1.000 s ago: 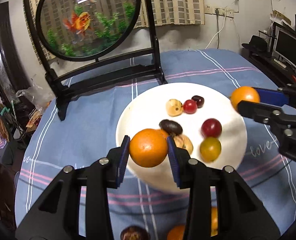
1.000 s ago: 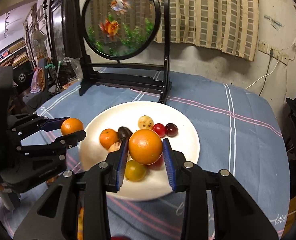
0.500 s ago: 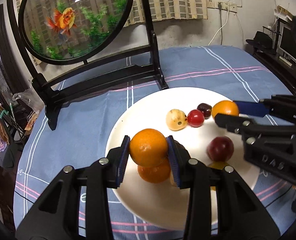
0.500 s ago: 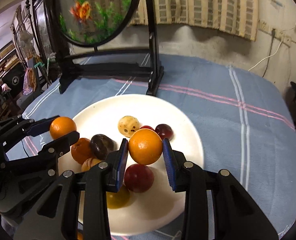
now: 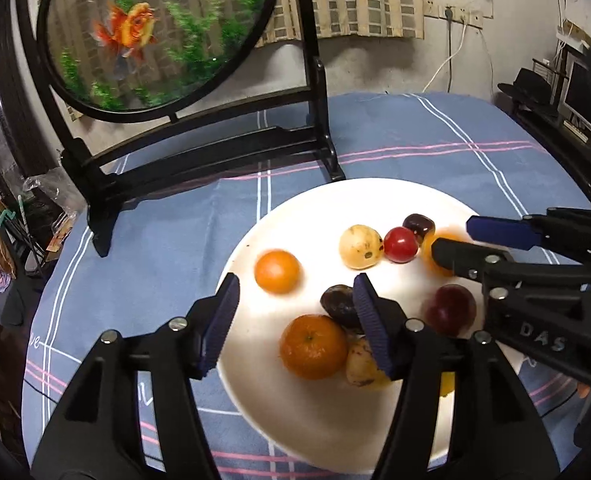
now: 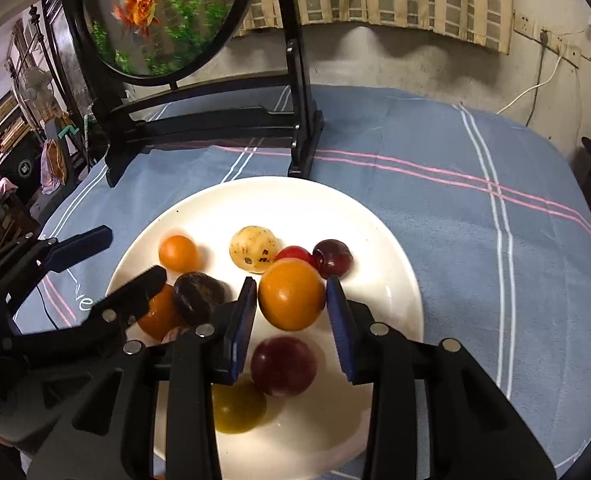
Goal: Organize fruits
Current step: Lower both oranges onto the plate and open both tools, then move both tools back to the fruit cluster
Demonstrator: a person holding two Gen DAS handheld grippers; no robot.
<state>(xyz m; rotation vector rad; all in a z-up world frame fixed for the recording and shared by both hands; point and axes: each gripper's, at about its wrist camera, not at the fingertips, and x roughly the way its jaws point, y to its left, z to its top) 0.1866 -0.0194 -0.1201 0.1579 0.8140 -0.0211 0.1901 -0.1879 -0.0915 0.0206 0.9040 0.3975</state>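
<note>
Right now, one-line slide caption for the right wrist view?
Right gripper opening its fingers around an orange over the white plate of mixed fruit, left gripper alongside.

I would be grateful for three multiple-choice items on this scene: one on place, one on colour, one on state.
1. Where is the pale speckled fruit? A on the plate; B off the table; C in a claw.
2. What colour is the tablecloth mainly? A green; B blue; C red.
3. What does the left claw hold? A an orange; B a plum; C nothing.

1 A: it lies on the white plate beside the red fruit.
2 B: the cloth is blue with pink and white stripes.
3 C: its jaws are opening with nothing gripped between the pads; the small orange lies on the plate beyond them.
</note>
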